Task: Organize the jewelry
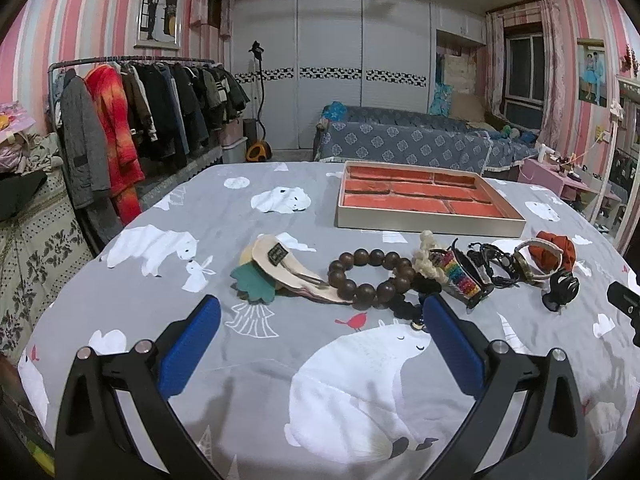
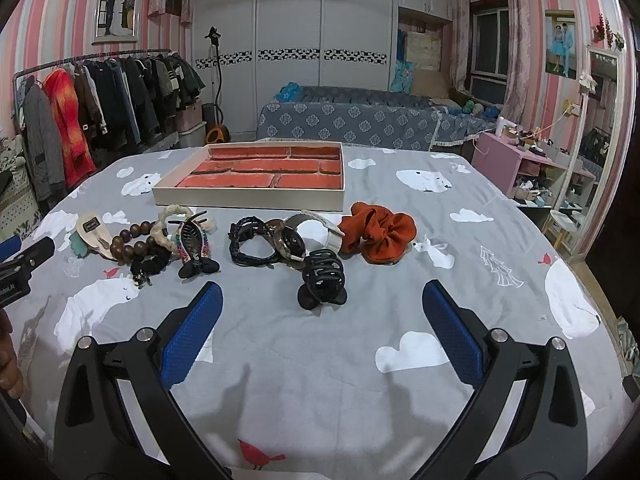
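A shallow beige box (image 1: 430,222) with a red brick-pattern lining stands on the bed; it also shows in the right wrist view (image 2: 248,199). In front of it lies a row of accessories: a brown wooden bead bracelet (image 1: 370,278), a rainbow hair clip (image 1: 460,276), black cord bracelets (image 2: 250,240), a watch (image 2: 290,240), a black claw clip (image 2: 322,278) and an orange scrunchie (image 2: 378,232). My left gripper (image 1: 322,316) is open just short of the bead bracelet. My right gripper (image 2: 322,304) is open just short of the black claw clip. Both are empty.
The bed cover (image 2: 320,380) is grey with white polar bears. A clothes rack (image 1: 132,120) stands to the left, a blue sofa (image 1: 400,136) behind, a pink shelf (image 2: 528,164) and mirror to the right. The left gripper's edge (image 2: 24,256) shows at the right view's left side.
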`<state>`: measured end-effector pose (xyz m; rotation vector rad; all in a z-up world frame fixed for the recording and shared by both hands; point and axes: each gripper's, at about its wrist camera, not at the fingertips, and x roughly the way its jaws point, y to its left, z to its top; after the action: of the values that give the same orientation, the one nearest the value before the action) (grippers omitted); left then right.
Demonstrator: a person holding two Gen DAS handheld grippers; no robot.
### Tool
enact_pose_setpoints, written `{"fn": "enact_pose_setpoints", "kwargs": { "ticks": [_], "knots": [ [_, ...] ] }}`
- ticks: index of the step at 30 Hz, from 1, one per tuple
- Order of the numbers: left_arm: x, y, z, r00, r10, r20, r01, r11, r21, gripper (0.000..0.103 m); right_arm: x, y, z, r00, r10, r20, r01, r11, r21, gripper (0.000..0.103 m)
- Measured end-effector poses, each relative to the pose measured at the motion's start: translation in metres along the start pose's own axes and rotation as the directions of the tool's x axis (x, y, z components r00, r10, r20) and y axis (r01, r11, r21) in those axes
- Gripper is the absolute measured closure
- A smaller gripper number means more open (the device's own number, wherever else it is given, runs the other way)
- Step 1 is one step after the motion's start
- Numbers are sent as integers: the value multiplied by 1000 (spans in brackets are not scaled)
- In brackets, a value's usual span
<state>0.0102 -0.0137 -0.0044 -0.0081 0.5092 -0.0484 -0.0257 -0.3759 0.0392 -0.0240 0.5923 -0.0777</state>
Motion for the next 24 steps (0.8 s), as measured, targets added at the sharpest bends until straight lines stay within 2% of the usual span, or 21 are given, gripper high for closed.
{"fn": "enact_pose_setpoints", "kwargs": {
  "ticks": [9,14,17,24],
  "knots": [
    [12,-12,1,999,0,-41,1,999,41,4,15,-9,6,1000,-8,0,8,1000,-2,6],
    [27,-21,2,998,-6,-63,10,999,53,4,32,-9,9,999,13,-38,-13,1000,-8,7],
    [41,-28,2,994,-27,-107,32,998,51,4,44,-8,9,998,20,-65,-21,1000,-13,8],
    [66,-38,9,988,-46,-146,52,998,36,4,69,-8,9,992,38,-121,-40,999,-13,14]
  ]
}}
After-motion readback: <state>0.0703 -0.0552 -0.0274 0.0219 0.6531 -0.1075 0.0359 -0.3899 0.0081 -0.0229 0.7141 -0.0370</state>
